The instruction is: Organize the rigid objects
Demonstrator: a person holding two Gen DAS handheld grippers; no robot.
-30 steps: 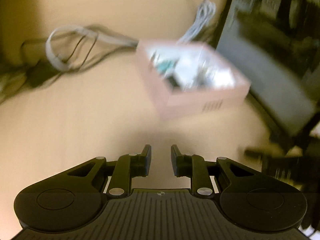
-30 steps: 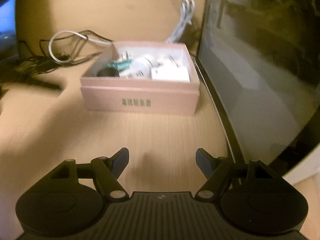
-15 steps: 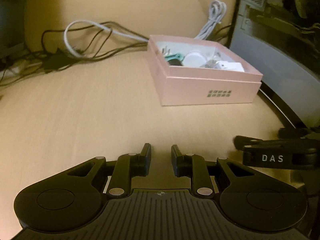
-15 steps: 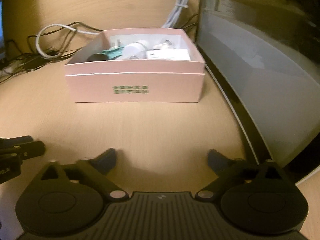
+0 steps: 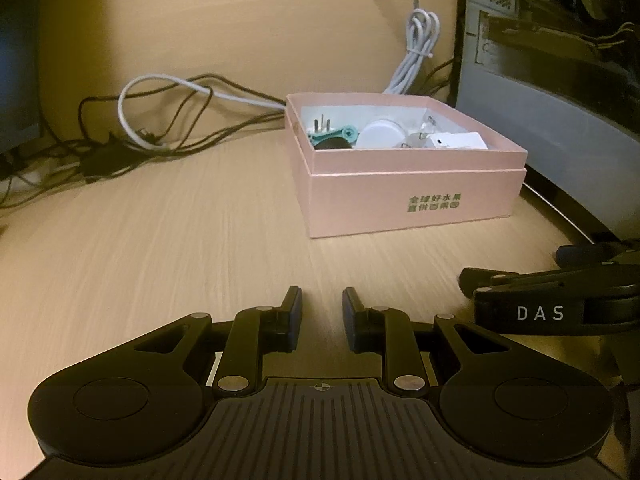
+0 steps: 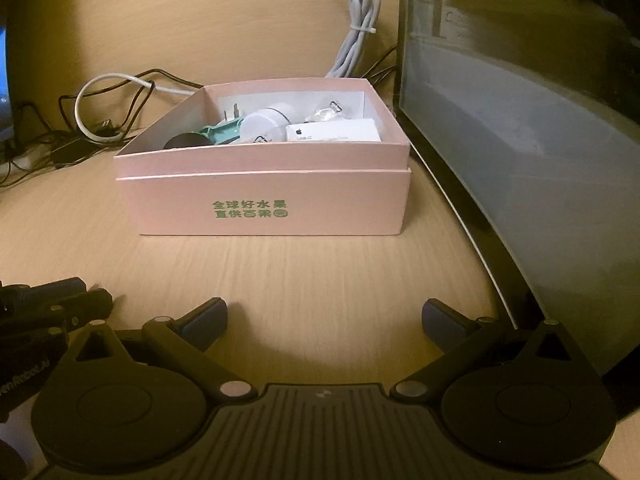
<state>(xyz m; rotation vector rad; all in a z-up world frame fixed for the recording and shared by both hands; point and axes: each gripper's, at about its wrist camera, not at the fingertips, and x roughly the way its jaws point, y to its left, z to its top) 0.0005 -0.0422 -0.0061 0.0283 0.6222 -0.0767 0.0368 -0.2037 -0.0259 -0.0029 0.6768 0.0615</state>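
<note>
A pink box with green print stands on the wooden desk. Inside lie a white round item, a white charger block, a teal piece, a black item and a plug with prongs. My left gripper is low over the desk in front of the box, jaws narrowly apart and empty. My right gripper is wide open and empty, in front of the box; it shows at the right of the left wrist view.
A computer case stands right of the box. A tangle of black and white cables lies behind and left of it. A bundled grey cable hangs against the back wall. A dark screen edge is at the far left.
Both grippers have dropped lower and pulled back from the box, so it is seen more from the side. The right gripper has opened wider. The left jaws kept their narrow gap.
</note>
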